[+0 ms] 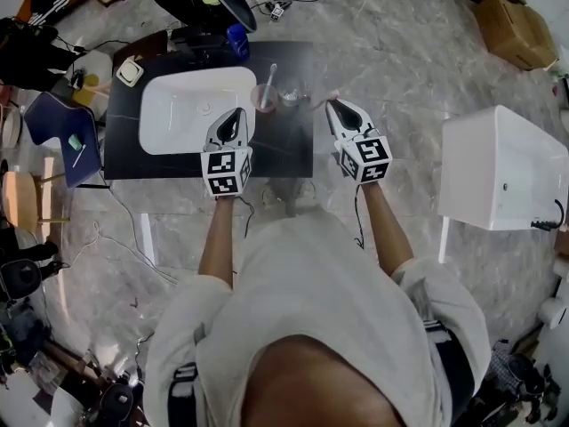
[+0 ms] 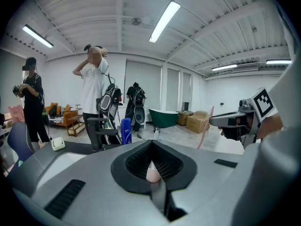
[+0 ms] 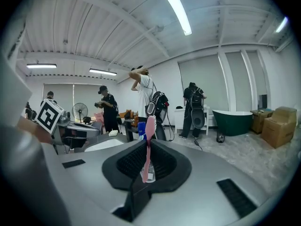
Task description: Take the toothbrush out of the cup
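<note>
Right claw (image 1: 334, 103): clenched on the pink toothbrush (image 3: 147, 147). In your right gripper view the handle runs upright between the pads, bristle head on top, above the claw's edge. In the head view only a sliver of pink (image 1: 333, 95) shows at the claw's tip.

The toothbrush is clear of any cup, in the air over the right end of the dark table (image 1: 284, 154). The clear cup (image 1: 290, 94) stands on the table just left of the claw's tip. In your right gripper view it shows low behind the handle (image 3: 150, 175).

Left claw (image 1: 236, 114): pressed together, nothing clamped in it. A pinkish shape (image 2: 153, 173) shows low through the gap in your left gripper view. I can't tell what it is. This claw hovers over the near right corner of the white sink basin (image 1: 178, 114), apart from the cups.

Pink cup (image 1: 264, 99): on the table between basin and clear cup, just beside the clear one. A white toothbrush (image 1: 270, 74) stands in it, leaning towards the far edge.

From your left gripper view, the right claw (image 2: 214, 122) sits at the right edge with the pink handle (image 2: 205, 128) slanting below it.

A blue bottle (image 1: 236, 41) stands at the table's far edge.
</note>
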{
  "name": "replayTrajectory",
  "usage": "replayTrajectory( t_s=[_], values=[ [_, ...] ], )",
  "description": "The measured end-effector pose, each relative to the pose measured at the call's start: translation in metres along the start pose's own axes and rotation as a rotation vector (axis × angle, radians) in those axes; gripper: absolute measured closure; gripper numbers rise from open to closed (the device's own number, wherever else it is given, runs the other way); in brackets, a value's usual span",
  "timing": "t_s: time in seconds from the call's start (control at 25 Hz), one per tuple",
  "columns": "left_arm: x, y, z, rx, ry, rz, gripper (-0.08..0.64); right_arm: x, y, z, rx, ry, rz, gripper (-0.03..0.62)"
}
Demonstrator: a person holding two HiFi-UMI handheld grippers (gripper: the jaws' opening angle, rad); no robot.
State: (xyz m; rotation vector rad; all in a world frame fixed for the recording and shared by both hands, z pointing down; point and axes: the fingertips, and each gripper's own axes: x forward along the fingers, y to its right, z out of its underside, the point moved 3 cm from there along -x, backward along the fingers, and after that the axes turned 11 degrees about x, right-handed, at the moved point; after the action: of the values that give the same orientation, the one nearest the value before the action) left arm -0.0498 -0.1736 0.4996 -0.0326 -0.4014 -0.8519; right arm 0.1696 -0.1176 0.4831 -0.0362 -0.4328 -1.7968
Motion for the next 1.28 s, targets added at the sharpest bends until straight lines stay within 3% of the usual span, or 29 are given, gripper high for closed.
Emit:
replayTrajectory(
  t_s=[0.24, 0.44, 0.84, 1.16, 1.28],
  values=[
    [-0.004, 0.006, 0.013, -0.014, -0.030, 0.000, 0.534, -0.004, 0.001, 0.020, -0.020, -0.051, 0.002, 0.555],
    [-0.008, 0.005, 0.025, -0.028, -0.052, -0.005, 0.534, 0.002, -0.008, 0.031, -0.173, -0.116, 0.015, 0.555],
    [-0.019, -0.002, 0.046, -0.057, -0.073, -0.018, 0.534, 0.023, -0.043, 0.071, -0.689, -0.279, 0.003, 0.555],
    [-0.027, -0.010, 0.058, -0.082, -0.088, -0.044, 0.534, 0.044, -0.066, 0.117, -1.289, -0.390, -0.089, 0.555],
    [-0.031, -0.012, 0.064, -0.093, -0.095, -0.054, 0.534, 0.052, -0.070, 0.133, -1.381, -0.422, -0.122, 0.555]
  ],
)
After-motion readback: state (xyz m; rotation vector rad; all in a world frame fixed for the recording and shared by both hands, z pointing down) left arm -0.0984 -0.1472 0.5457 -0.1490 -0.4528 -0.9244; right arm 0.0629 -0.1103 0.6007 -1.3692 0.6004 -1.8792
